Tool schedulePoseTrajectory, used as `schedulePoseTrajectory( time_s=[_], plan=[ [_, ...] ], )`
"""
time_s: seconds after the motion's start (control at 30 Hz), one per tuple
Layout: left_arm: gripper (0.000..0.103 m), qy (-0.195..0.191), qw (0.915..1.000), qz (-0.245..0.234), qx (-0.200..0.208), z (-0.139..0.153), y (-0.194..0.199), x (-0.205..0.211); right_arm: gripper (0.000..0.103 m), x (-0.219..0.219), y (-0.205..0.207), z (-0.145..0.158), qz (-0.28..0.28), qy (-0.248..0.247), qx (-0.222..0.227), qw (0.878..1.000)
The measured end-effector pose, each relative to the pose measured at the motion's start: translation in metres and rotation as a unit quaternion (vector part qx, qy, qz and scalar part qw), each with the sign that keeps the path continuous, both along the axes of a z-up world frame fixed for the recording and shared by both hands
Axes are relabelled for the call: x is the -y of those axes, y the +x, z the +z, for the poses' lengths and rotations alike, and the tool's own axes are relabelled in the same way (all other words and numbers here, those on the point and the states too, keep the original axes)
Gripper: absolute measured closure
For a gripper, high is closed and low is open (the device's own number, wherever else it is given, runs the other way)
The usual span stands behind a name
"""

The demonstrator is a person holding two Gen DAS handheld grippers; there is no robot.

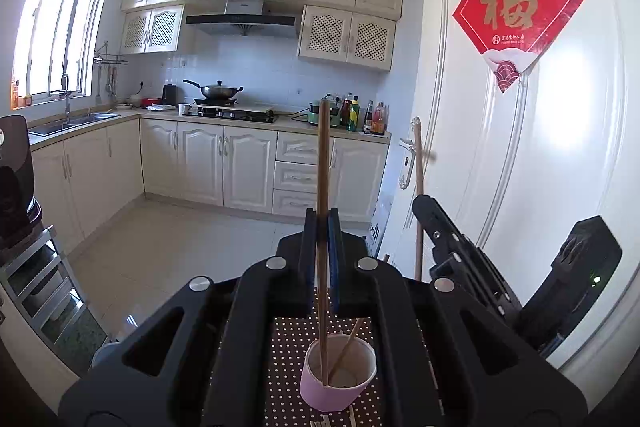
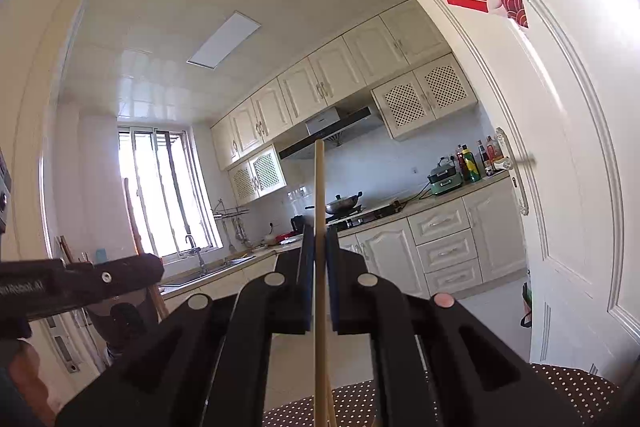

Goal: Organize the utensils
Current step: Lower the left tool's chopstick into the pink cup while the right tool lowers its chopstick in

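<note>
Left wrist view: my left gripper (image 1: 322, 223) clamps an upright chopstick (image 1: 323, 163) whose tip sits in the pink cup (image 1: 338, 383). My right gripper (image 2: 319, 235) pinches another chopstick (image 2: 319, 187).

A red diamond-shaped paper poster (image 1: 520, 3) hangs on the white panelled door (image 1: 560, 147), up and to the right of the left gripper's jaws. It carries one big golden character, "福". Below it stands a small golden line of characters, too small to read. On the black left gripper body (image 2: 60, 285), left of the right jaws, white letters read partly "Robot.AI".
</note>
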State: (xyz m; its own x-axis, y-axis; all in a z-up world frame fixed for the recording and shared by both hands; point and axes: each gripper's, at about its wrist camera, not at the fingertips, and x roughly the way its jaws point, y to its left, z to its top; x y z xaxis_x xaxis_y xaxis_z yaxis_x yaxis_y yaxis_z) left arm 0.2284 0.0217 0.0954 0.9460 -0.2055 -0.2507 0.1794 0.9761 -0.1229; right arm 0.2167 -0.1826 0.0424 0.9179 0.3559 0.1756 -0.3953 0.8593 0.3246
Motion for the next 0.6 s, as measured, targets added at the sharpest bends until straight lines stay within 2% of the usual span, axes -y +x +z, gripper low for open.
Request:
schedulePoseTrajectory(
  time_s=[0.23, 0.6],
  plan=[
    [0.097, 0.005, 1.0, 0.002, 0.003, -0.003, 0.005, 0.002, 0.098, -0.005, 0.015, -0.009, 0.001, -0.004, -0.008, 1.0],
    [0.097, -0.004, 0.9995, 0.005, -0.03, -0.03, 0.033, 0.003, 0.098, -0.006, 0.03, -0.026, -0.002, -0.012, -0.011, 1.0]
  ],
)
